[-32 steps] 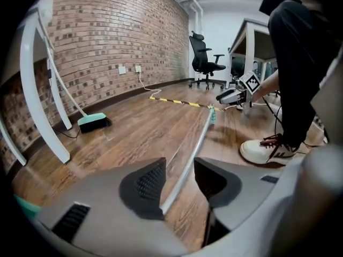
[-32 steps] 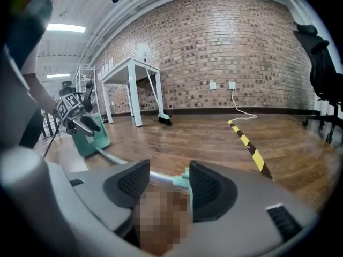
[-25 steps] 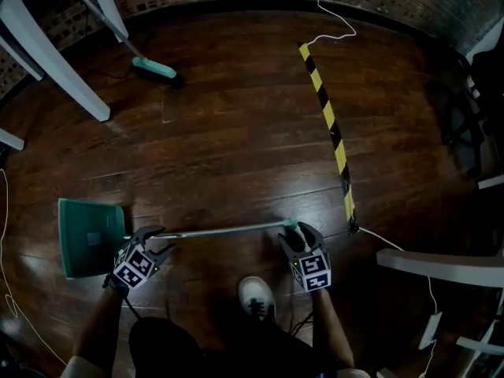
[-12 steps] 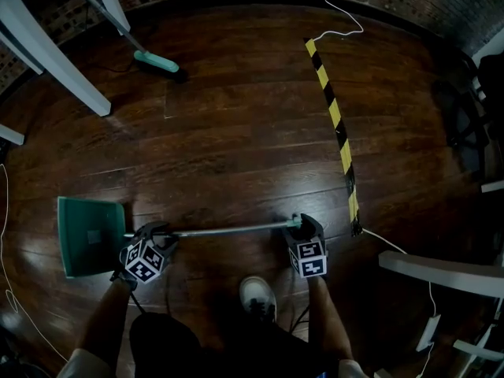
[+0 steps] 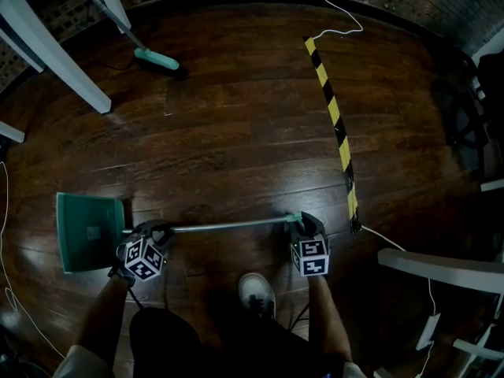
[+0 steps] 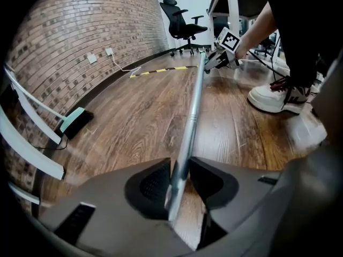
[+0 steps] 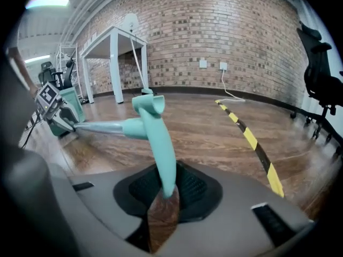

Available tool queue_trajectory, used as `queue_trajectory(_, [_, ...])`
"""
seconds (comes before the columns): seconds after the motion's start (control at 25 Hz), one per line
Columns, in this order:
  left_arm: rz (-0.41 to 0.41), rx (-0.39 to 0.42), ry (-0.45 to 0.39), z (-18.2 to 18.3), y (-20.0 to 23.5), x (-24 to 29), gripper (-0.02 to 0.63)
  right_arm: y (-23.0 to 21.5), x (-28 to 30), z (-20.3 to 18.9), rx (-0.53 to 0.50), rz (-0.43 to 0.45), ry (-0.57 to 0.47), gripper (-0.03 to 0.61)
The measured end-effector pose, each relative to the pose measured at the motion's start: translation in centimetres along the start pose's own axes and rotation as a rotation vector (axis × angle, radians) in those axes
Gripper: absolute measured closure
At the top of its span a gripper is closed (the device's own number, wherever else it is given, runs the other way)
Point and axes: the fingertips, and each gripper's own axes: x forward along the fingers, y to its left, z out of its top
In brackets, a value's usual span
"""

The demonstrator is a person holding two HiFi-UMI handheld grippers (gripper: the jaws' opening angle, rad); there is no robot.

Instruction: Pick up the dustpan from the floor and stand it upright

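Observation:
The teal dustpan (image 5: 88, 231) lies flat on the wooden floor at the left, and its metal pole (image 5: 220, 227) runs right to a teal grip (image 7: 158, 138). My left gripper (image 5: 153, 229) sits over the pole just beside the pan. Its jaws are closing, and in the left gripper view (image 6: 181, 183) the pole (image 6: 195, 100) fills the gap between the pads. At the pole's far end, my right gripper (image 5: 303, 223) has its jaws closing too. In the right gripper view (image 7: 163, 189) the teal grip's tip is pinched between the pads.
A broom with a teal head (image 5: 156, 59) lies at the back left by white table legs (image 5: 55, 53). Yellow-black tape (image 5: 335, 116) and a white cable (image 5: 339, 22) cross the floor on the right. The person's shoe (image 5: 256, 294) stands just behind the pole. A white frame (image 5: 441, 270) is at the right.
Both grippers went from wide open around the pole to closed in on it. The left one sank onto the pole near the pan. The dustpan still lies flat.

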Motion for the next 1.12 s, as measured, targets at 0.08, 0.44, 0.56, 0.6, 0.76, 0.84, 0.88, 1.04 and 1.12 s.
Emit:
queue_trajectory(0.08, [0.015, 0.008, -0.032, 0.9, 0.6, -1.0, 0.480, -0.5, -1.5, 3.1, -0.005, -0.025, -0.073, 0.502])
queue_trajectory(0.44, [0.125, 0.102, -0.287, 10.7, 3.0, -7.0, 0.512, -1.8, -17.1, 24.0, -0.225, -0.194, -0.277, 0.487])
queue_trajectory(0.56, [0.117, 0.064, -0.411, 14.4, 2.7, -8.6, 0.512, -1.6, -22.9, 29.5, -0.159, -0.239, -0.397, 0.454])
queue_trajectory(0.6, [0.111, 0.054, -0.443, 15.3, 2.6, -9.1, 0.512, -1.3, -24.4, 31.0, -0.151, -0.248, -0.433, 0.446])
queue_trajectory(0.76, [0.059, 0.026, -0.559, 17.9, 1.7, -11.2, 0.512, 1.1, -29.1, 35.9, -0.269, -0.287, -0.528, 0.434])
queue_trajectory(0.84, [0.022, 0.002, -0.636, 19.6, 1.3, -12.2, 0.512, 3.0, -31.2, 38.3, -0.367, -0.315, -0.545, 0.434])
queue_trajectory(0.88, [0.008, -0.019, -0.672, 20.4, 1.1, -12.6, 0.512, 4.1, -32.1, 39.6, -0.403, -0.332, -0.553, 0.440])
queue_trajectory(1.04, [-0.020, -0.114, -0.795, 22.9, 0.6, -13.5, 0.511, 9.0, -35.1, 44.3, -0.620, -0.421, -0.647, 0.443])
queue_trajectory(1.12, [-0.025, -0.141, -0.830, 23.9, 0.6, -13.8, 0.509, 10.8, -36.0, 45.7, -0.697, -0.447, -0.687, 0.442])
